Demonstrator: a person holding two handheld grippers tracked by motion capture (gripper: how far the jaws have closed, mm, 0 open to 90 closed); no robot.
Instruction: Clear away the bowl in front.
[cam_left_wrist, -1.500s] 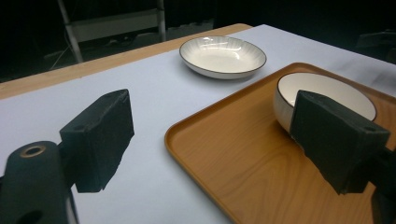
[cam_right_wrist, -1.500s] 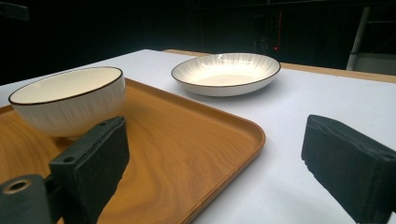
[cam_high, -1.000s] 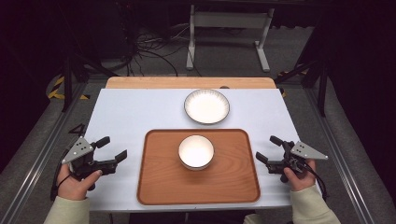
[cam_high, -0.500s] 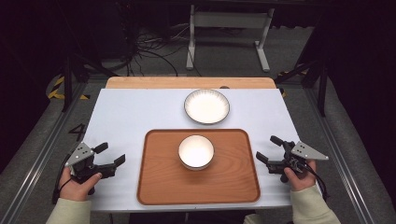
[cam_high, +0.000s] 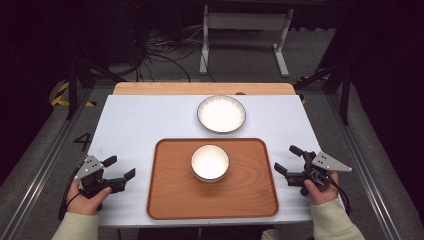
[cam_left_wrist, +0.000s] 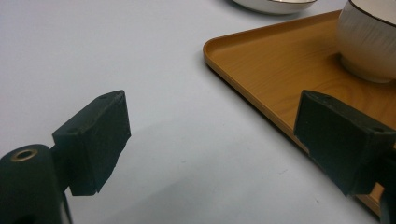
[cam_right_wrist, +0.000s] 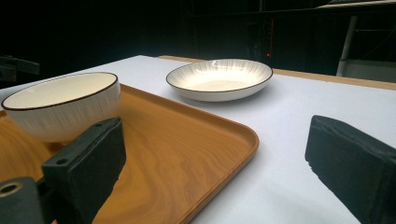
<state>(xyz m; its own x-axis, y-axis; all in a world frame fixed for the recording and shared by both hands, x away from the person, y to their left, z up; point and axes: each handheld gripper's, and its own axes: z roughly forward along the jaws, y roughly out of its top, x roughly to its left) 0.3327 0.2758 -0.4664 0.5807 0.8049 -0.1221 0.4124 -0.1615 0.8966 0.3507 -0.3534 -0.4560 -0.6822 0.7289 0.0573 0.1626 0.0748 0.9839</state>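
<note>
From the high view we see the wooden tray lying on the white surface with its long axis running left to right across the near half, and the small white bowl standing upright on it, a little beyond the tray's middle, its mouth facing up. The shallow plate sits flat on the surface just past the tray's far edge, apart from it. Our left tongs rest to the left of the tray, spread and holding nothing, pointing toward the tray; our right tongs lie just beside the tray's right edge, also spread and empty, pointing inward and away from us. A wooden strip borders the surface's far side, and beyond it lie a grey floor, tangled cables and a white metal frame in a dark room. In the left gripper view the left tongs stand wide apart over the bare surface, with the tray's rounded corner and the bowl at the right. In the right gripper view the right tongs gape across the tray's corner, the bowl at left on the tray, the plate beyond on the surface.
</note>
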